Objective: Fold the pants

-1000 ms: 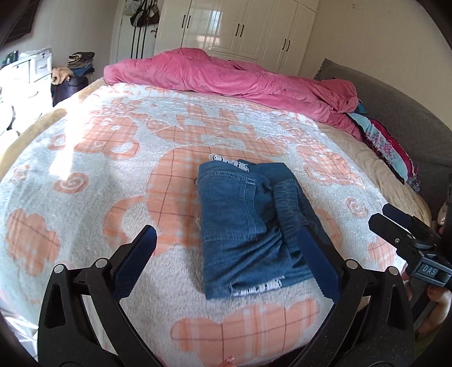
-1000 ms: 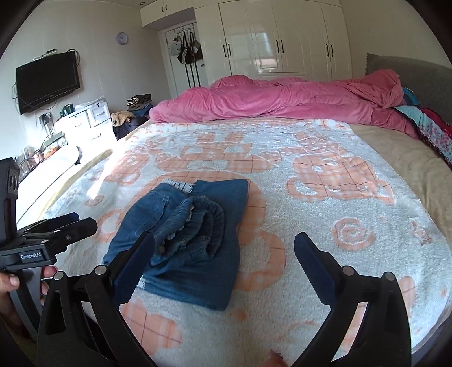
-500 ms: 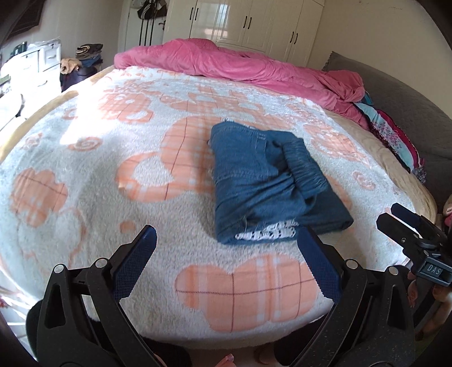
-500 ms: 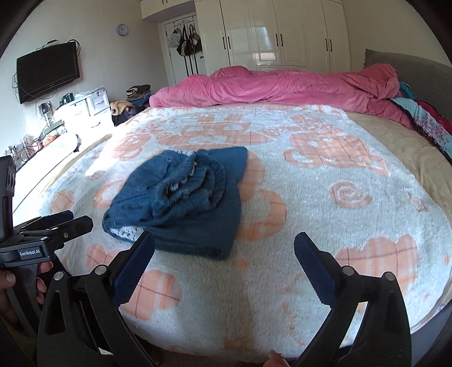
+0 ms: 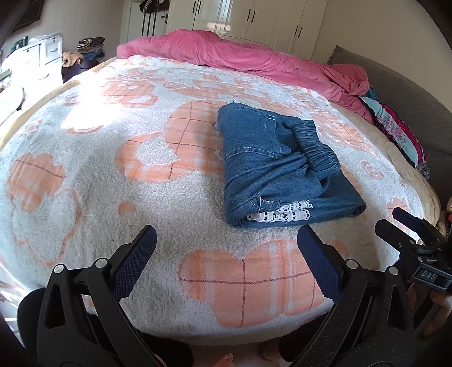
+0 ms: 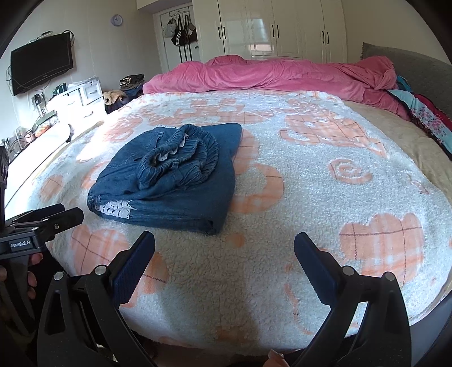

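Nearest, the left gripper (image 5: 226, 248) and the right gripper (image 6: 224, 249) hang over the bed's near edge, each with its 2 jaws spread wide and holding nothing. Just beyond them the folded denim pants (image 5: 278, 165) lie flat on the white-and-orange blanket (image 5: 113, 175), lace hem toward the grippers, elastic waistband bunched on top. Farther back, a pink duvet (image 6: 282, 74) is heaped before white wardrobes (image 6: 271, 26).
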A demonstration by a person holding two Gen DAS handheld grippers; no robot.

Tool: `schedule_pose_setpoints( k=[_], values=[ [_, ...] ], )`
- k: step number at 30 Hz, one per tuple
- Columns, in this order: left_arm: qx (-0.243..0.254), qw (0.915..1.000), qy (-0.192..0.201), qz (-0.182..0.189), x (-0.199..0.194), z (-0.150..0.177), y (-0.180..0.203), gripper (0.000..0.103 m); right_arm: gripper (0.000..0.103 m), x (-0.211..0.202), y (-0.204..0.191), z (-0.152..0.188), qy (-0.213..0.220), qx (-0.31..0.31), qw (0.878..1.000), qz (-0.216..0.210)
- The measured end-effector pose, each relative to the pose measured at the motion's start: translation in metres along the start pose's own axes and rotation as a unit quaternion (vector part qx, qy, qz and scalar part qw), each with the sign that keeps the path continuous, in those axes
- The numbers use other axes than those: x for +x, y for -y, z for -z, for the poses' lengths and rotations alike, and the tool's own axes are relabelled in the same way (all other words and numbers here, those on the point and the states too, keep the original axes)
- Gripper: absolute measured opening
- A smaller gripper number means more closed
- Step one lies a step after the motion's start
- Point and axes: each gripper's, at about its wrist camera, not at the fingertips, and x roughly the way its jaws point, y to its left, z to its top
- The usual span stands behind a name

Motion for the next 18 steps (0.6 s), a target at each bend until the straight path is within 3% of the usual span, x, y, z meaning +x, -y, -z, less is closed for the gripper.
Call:
schedule_pose_setpoints(
  k=[18],
  values=[
    [0.0,1.0,-0.003,0.002,-0.0003,-0.0003,0.0006,0.094,0.098,0.0031,0.0029,0.0007,-0.009,0.008,1.0,-0.004]
  ],
)
